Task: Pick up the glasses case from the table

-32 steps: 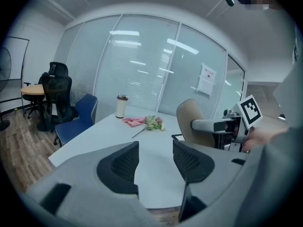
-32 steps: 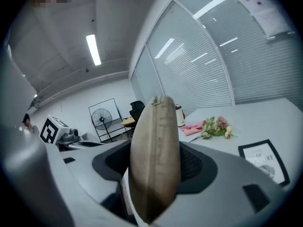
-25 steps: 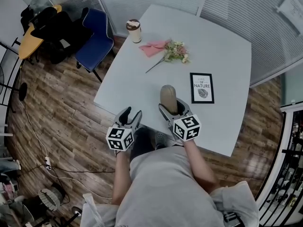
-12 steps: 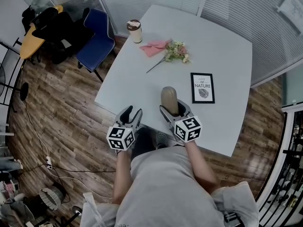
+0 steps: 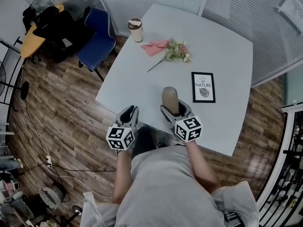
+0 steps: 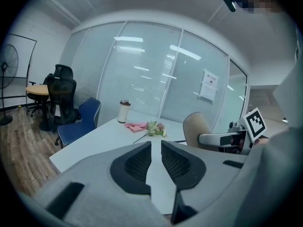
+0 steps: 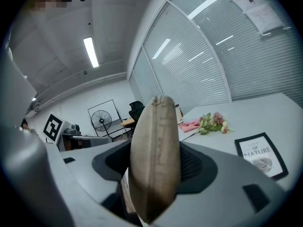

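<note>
White tabletop (image 5: 222, 56) is filling the middle of a glass-walled office, and the glasses case (image 5: 170, 98) is sitting near its 6 o'clock edge, turned up on its narrow side. The step in hand looks like the lift itself. Doing it well is a matter of keeping the squeeze even on both broad faces and raising the case straight up. That way the rounded shell is not twisting out of the grip or swinging toward the framed print (image 5: 203, 87) near it at 2 o'clock. Whether the case is already clearing the table, I cannot tell.

The right gripper (image 5: 176, 111) is clamping the case across its width, both pads pressing on the tan shell (image 7: 156, 160). The left gripper (image 5: 131, 112), at 9 o'clock from the case and off the table's edge, is holding nothing. Its jaws have just been closing and are standing a narrow slit apart (image 6: 156, 162).
</note>
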Demonstrator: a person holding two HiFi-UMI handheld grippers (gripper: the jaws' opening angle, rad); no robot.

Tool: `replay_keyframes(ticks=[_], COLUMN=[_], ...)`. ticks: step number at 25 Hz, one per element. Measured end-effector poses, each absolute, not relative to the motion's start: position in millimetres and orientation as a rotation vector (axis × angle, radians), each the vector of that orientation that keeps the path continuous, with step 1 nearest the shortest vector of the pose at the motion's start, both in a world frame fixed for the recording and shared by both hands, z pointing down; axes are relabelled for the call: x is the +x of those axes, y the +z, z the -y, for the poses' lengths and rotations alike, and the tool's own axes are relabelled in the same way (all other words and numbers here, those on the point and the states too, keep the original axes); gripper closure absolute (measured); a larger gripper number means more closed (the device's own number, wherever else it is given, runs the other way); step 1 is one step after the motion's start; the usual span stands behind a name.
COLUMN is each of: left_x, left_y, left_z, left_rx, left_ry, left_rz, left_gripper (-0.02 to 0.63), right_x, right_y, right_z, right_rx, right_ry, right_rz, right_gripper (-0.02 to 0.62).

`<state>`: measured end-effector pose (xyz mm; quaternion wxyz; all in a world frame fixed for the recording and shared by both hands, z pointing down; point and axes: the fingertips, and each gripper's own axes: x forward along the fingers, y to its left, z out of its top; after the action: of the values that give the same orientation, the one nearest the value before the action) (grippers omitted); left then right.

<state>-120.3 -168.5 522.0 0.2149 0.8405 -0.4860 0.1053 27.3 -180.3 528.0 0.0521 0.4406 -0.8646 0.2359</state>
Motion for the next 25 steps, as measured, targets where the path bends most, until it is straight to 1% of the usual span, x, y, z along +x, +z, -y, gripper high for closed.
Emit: replay_keyframes(ticks=[6, 10, 25], left_x=[-124, -127, -121], left_y=[521, 525, 527], left_z=[168, 164, 147], left_rx=[2.334, 2.324, 2.347], left_ry=[0.289, 0.299, 0.299], left_rz=[1.357, 1.367, 1.328], left_gripper=[0.581, 0.597, 0.597], right_x=[27, 24, 16], right_y=[528, 529, 522], right_z=[179, 174, 164], right_rx=[1.356, 1.353, 1.316], right_ry=[0.726, 0.729, 0.739], right_rz=[2.631, 2.637, 2.722], right_gripper=[0.318, 0.318, 0.318])
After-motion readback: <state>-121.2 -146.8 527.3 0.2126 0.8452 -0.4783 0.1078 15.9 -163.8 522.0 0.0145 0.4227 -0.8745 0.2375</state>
